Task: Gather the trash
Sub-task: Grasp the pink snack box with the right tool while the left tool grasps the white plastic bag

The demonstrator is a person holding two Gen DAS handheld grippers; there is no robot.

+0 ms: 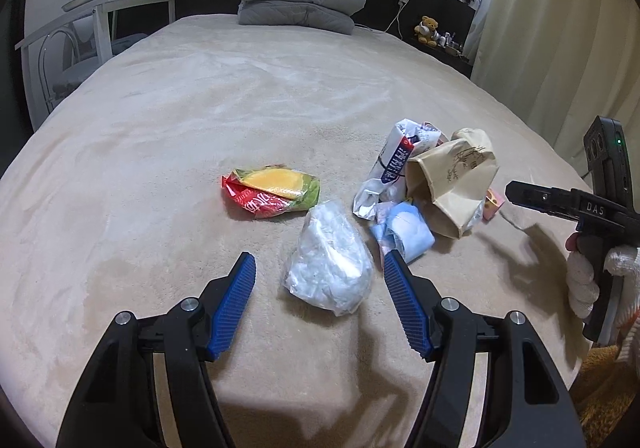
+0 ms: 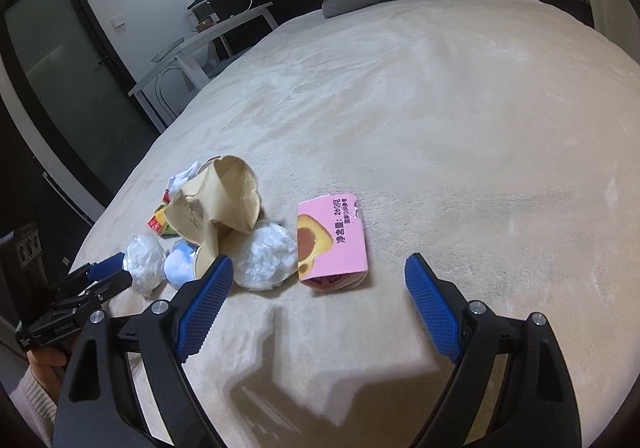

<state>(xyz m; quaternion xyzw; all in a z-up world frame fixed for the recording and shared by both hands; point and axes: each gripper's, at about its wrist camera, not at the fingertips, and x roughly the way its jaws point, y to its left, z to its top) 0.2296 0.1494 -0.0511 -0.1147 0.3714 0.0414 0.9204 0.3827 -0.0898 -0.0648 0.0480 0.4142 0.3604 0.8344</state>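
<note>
1. Left wrist view: the trash sits mid-frame on the beige plush bed (image 1: pixel 280 96). A crumpled clear plastic bag (image 1: pixel 328 272) lies between the spread, empty blue ribbed pads of the left gripper (image 1: pixel 320 268). Beyond lie a red-yellow wrapper (image 1: pixel 272 190) and a creased brown paper bag (image 1: pixel 452 184).
2. Right wrist view: a flattened pink carton (image 2: pixel 332 244) lies at centre. The right gripper (image 2: pixel 320 268) angles downward, jaws apart, gripping nothing.

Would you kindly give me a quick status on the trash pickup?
Left gripper open over clear plastic wad. Right gripper open before pink carton. Nothing held, nothing blocking.
</note>
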